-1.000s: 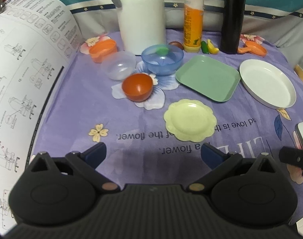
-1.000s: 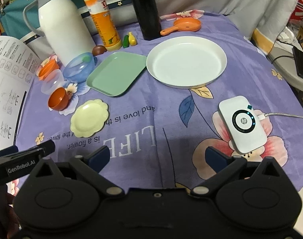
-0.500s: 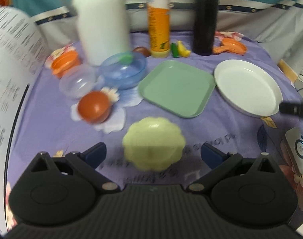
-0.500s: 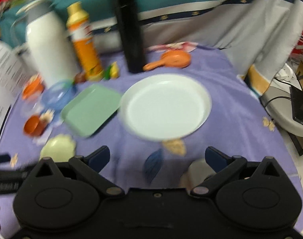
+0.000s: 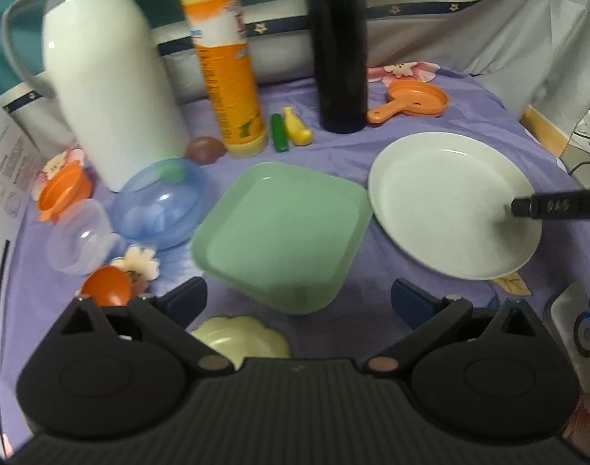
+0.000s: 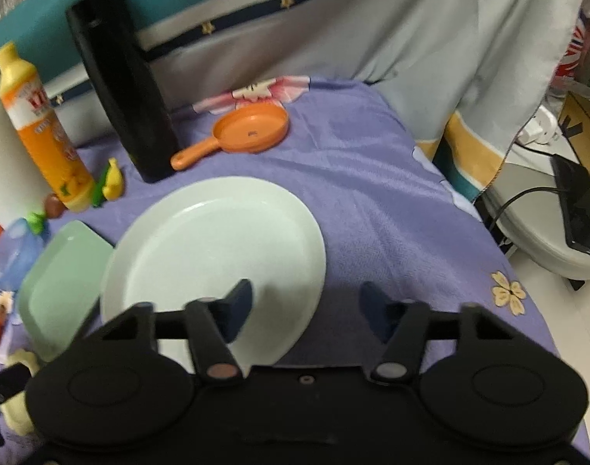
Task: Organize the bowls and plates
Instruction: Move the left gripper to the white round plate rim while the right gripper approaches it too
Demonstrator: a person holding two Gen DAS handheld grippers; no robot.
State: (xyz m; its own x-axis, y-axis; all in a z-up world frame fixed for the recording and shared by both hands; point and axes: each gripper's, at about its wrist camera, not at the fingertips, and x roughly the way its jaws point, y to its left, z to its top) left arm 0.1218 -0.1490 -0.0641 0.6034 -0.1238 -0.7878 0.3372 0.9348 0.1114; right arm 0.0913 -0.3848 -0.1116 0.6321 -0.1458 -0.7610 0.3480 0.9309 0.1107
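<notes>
Closing in from the desk's right side, the right tool (image 6: 304, 304) sits low over the near rim of the white round plate (image 6: 213, 248), its jaws having just been narrowing: one finger lies over the plate's inner surface and the other hangs outside the rim over the purple cloth (image 6: 372, 193), so the rim is between them, though no pad is pressing on it. Over on the other side, the left tool (image 5: 296, 300) hovers with its jaws spread wide and nothing between them, the near corner of the green square plate (image 5: 279, 228) lying just ahead of its fingertips. That green plate sits mid-desk, just beside the white one. A pale yellow scalloped plate (image 5: 236, 339) peeks out at the near edge, partly hidden under the left tool's body. Toward the left edge the bowls cluster: a blue bowl (image 5: 161, 203) holding something green, a clear bowl (image 5: 79, 236) just in front of it, an orange bowl (image 5: 107, 290) nearest of all, and another small orange dish (image 5: 62, 190) by the white thermos (image 5: 109, 89). Along the far edge stand the orange bottle (image 5: 227, 66) and a tall black flask (image 5: 339, 46), with a small orange toy pan (image 6: 252, 128) beside the flask. A printed sheet (image 5: 4, 201) covers the far left.
</notes>
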